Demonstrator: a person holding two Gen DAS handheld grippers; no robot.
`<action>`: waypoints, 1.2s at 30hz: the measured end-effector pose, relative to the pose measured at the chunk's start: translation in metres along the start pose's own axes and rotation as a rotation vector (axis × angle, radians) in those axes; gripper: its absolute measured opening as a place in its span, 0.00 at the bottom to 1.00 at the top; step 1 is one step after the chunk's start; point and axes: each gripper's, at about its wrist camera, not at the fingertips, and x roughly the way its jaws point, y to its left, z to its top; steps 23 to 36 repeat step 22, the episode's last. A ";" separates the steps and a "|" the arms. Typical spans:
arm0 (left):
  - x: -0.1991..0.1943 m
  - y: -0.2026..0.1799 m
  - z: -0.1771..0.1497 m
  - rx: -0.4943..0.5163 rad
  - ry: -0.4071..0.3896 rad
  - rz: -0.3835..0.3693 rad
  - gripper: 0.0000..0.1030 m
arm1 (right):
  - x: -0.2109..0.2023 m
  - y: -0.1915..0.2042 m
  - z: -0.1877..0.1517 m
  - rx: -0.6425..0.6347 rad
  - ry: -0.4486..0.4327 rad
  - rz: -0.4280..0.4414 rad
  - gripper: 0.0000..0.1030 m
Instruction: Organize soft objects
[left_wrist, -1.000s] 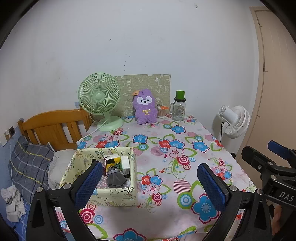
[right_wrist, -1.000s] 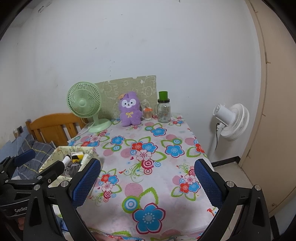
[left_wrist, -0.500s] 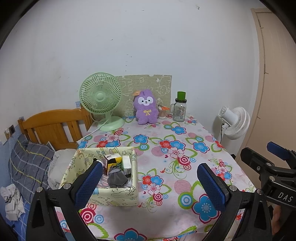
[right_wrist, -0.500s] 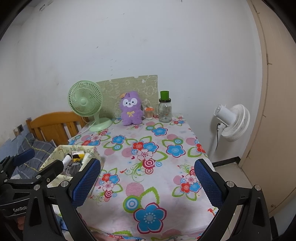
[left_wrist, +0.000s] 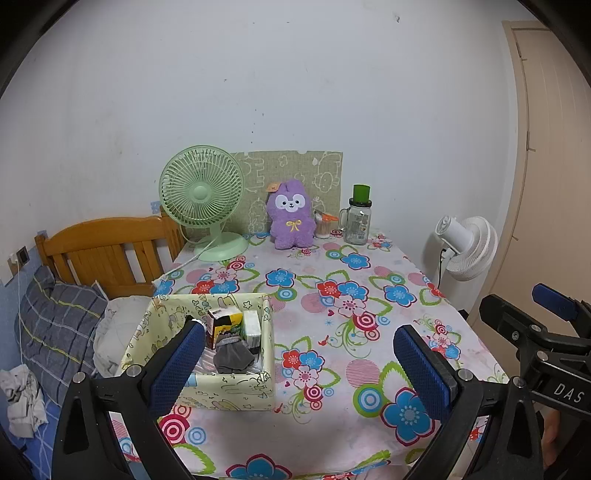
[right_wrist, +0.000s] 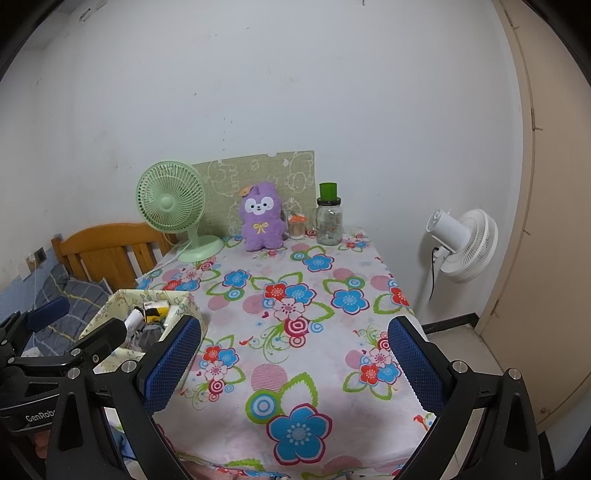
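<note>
A purple plush toy (left_wrist: 291, 214) (right_wrist: 262, 217) stands upright at the far end of the flowered table (left_wrist: 332, 306) (right_wrist: 295, 306). A pale yellow fabric box (left_wrist: 207, 347) (right_wrist: 147, 317) sits near the front left, holding a grey cloth (left_wrist: 232, 356), a small carton and a white pack. My left gripper (left_wrist: 299, 367) hangs open above the table's near edge, its left finger in front of the box. My right gripper (right_wrist: 293, 363) is open too, over the near edge, with nothing between its fingers.
A green desk fan (left_wrist: 205, 199), a glass jar with a green lid (left_wrist: 358, 216) and a small orange-lidded cup (left_wrist: 325, 223) line the back by a patterned board. A white floor fan (right_wrist: 461, 243) stands right of the table. A wooden bed headboard (left_wrist: 103, 251) and bedding lie left.
Both views have shifted only slightly, the scene creeping a little to the right and up. Both grippers stay open and the objects have not moved.
</note>
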 end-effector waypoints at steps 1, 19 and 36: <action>-0.001 0.000 0.000 0.000 0.000 0.001 1.00 | 0.000 0.000 0.000 0.000 -0.001 0.000 0.99; 0.000 0.002 0.000 -0.002 -0.001 0.011 1.00 | 0.000 0.001 0.000 -0.002 0.008 -0.003 0.99; 0.000 0.003 0.000 -0.005 -0.003 0.004 1.00 | 0.000 0.001 0.000 0.002 0.013 -0.001 0.99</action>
